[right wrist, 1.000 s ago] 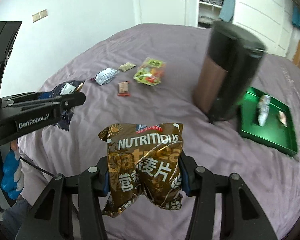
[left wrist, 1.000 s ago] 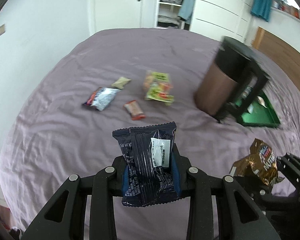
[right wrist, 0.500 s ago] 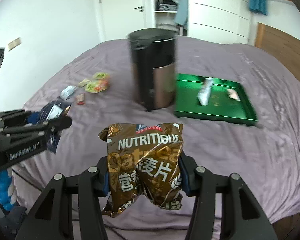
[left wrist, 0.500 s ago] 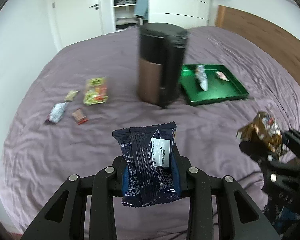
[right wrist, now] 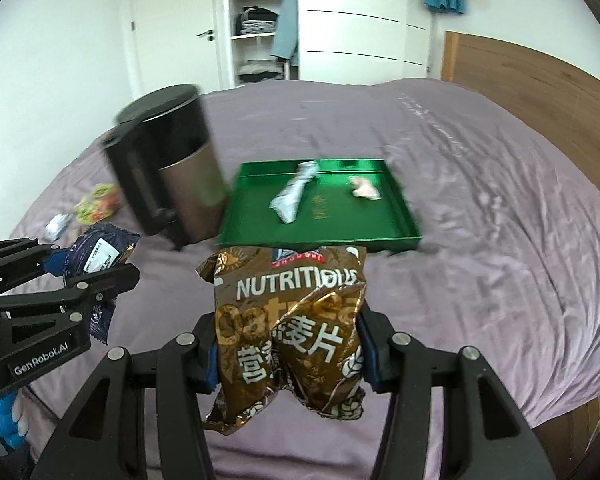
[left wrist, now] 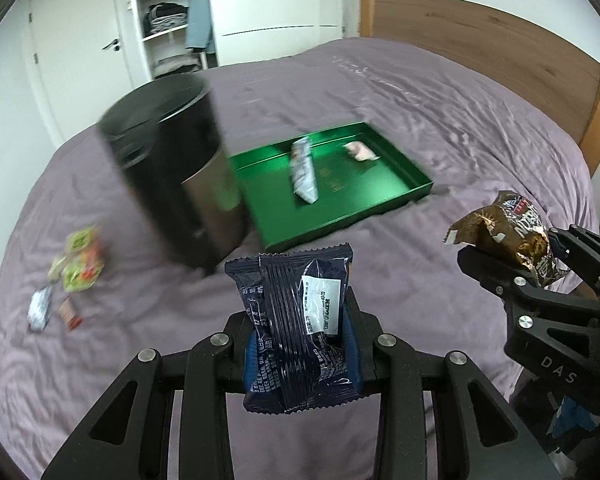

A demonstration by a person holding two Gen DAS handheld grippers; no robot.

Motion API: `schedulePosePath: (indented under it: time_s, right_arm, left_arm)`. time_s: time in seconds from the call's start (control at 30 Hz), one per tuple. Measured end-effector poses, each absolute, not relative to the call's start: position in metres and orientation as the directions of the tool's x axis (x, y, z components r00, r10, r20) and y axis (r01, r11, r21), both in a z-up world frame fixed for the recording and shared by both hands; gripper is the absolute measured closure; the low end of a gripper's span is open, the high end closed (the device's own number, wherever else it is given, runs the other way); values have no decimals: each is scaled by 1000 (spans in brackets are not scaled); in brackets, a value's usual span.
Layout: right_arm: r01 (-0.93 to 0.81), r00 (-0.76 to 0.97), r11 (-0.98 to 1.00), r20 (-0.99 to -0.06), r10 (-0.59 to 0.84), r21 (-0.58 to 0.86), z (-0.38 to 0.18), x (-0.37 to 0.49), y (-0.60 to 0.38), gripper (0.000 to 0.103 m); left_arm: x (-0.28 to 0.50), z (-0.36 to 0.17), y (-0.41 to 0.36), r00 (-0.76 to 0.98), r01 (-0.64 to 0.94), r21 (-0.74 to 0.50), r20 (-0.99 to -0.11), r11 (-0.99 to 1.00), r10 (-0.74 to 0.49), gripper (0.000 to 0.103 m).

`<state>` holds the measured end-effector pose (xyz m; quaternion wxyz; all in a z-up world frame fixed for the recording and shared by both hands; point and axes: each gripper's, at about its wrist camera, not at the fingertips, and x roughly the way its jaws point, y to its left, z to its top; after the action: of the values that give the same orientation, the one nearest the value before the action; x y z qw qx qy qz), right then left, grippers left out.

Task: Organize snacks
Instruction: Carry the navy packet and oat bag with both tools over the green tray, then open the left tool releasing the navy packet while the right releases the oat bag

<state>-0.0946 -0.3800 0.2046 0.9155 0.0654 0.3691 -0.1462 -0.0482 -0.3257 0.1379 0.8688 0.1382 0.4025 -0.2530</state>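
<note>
My left gripper (left wrist: 300, 344) is shut on a dark blue snack packet (left wrist: 296, 328), held upright above the purple bed. To its right, my right gripper (right wrist: 288, 348) is shut on a brown oat-snack bag (right wrist: 288, 320). Each gripper shows in the other's view: the brown bag (left wrist: 512, 236) at the right, the blue packet (right wrist: 100, 252) at the left. Ahead lies a green tray (right wrist: 256, 224) holding a silver packet (right wrist: 294, 196) and a small pale packet (right wrist: 364, 190). The same tray (left wrist: 276, 216) sits centre in the left wrist view.
A tall black and bronze bin (left wrist: 180, 184) stands left of the tray. Several loose snacks (left wrist: 80, 268) lie on the bedspread at far left. A wooden headboard (right wrist: 540, 92) bounds the right side; a wardrobe and door stand behind.
Both views have swung right: the loose snacks slid to the far left, and the bin and green tray came to the centre. Both packets stay gripped as before.
</note>
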Motion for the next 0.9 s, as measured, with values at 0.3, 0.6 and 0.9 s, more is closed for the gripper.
schedulePosePath:
  time_s: [0.3,0.6,0.9]
  right_arm:
    - [364,658,932,-709,-255,2,187,-39,-457,33]
    - [362,611,932,-748,-260,-28,149,45,-513,33]
    - [359,562,932,-784,-264,-57,106,110,-554,33]
  left_arm:
    - [30,118,-395,537,546,5,-770,838,-345,74]
    - [116,76,-447,475,562,-46,-800,826,-368,74]
    - [166,22,-474,400,552,-69,-853,831,-337,74]
